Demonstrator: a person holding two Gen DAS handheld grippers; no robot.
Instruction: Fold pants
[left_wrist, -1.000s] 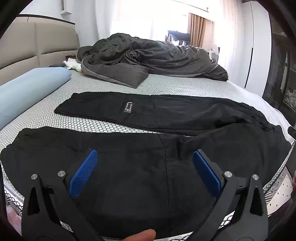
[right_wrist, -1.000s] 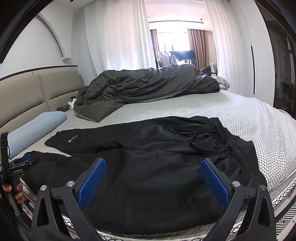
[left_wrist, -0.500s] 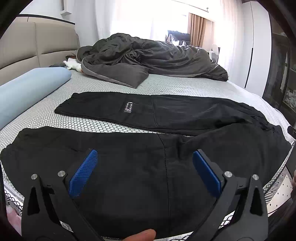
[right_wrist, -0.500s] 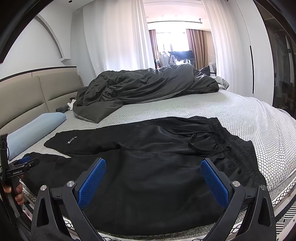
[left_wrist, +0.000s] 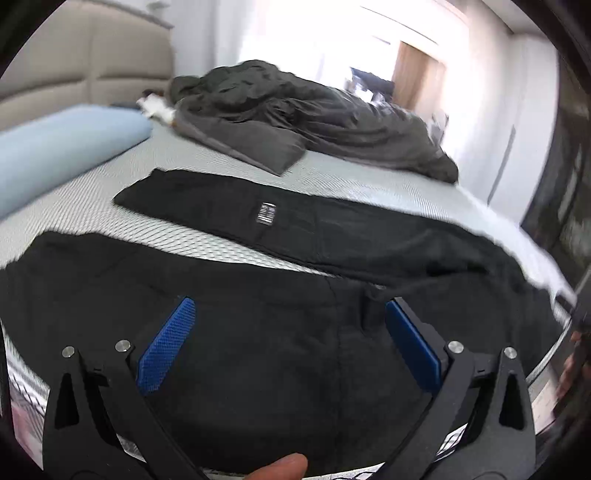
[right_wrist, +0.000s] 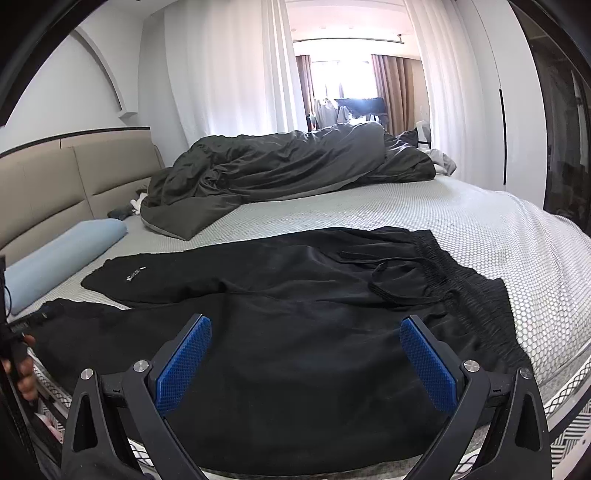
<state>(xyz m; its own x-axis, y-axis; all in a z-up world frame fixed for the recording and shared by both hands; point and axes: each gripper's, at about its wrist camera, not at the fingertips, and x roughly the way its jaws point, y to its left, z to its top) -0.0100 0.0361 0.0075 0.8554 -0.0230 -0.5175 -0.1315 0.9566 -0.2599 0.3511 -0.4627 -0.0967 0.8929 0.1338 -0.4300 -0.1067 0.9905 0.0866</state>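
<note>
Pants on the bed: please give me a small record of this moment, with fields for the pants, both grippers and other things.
pants: black pants, spread flat on the bed, legs apart, waistband to the right
left gripper: jaws open, above the near leg
right gripper: jaws open, holding nothing
other things: dark duvet, blue pillow
fold: not yet begun

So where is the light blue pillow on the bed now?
The light blue pillow lies at the left side in both views, along the beige headboard, beyond the cuffs of the black pants.
</note>
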